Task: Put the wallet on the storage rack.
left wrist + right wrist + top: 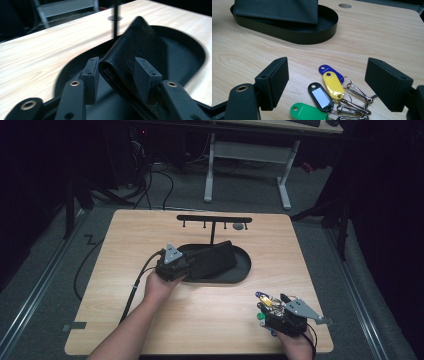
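A black leather wallet (pixel 212 257) lies tilted in a black oval tray (pixel 243 270) at mid-table. My left gripper (pixel 186 268) is at the wallet's left end. In the left gripper view its jaws sit on either side of the folded edge of the wallet (pixel 140 42), shut on it. A bunch of key tags (pixel 265 301) lies at the front right. There are blue (pixel 325 68), yellow (pixel 333 85), black (pixel 320 96) and green (pixel 305 112) tags on metal rings. My right gripper (pixel 332 78) stands open over them, one jaw on each side, touching nothing.
A black T-shaped hook stand (pixel 214 220) rises behind the tray, its post (pixel 115 20) just beyond the wallet. A round grommet (pixel 239 226) sits in the tabletop near it. Bare wood lies left of and in front of the tray. The right gripper is near the table's front right corner.
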Tool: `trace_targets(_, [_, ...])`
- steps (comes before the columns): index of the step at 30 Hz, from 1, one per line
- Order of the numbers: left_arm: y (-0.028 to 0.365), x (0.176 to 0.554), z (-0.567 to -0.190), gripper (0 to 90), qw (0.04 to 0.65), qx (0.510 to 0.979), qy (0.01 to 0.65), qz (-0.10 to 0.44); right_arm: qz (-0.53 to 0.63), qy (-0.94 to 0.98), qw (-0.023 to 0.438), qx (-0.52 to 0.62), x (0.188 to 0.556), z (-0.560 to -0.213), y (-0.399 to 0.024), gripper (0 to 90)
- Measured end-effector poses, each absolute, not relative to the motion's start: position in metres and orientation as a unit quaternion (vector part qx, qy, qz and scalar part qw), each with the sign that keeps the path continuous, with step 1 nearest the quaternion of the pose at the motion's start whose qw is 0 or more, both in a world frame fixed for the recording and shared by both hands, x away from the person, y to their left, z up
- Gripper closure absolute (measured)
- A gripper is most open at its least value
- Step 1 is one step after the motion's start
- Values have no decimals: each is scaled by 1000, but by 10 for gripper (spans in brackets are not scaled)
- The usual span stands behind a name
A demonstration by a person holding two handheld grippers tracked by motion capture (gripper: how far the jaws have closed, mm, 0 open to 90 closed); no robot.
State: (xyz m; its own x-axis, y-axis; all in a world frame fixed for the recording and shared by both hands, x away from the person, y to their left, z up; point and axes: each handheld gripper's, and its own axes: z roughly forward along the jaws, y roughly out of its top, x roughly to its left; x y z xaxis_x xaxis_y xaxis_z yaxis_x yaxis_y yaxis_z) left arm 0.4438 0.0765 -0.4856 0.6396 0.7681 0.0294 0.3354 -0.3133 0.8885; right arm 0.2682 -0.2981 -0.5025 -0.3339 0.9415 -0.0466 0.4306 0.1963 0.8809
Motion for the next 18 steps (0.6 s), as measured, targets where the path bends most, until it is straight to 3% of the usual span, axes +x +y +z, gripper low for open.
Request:
trace_targets(3, [83, 444, -487, 559, 456, 771, 363, 256, 409, 706, 314, 486, 268, -502, -299, 193])
trace_targets(10, [92, 432, -486, 548, 470, 773, 357, 230, 407, 707, 315, 485, 268, -502, -298, 193])
trace_targets(18, [75, 405, -509, 529, 466, 793, 329, 213, 408, 705, 316, 486, 268, -502, -297, 194])
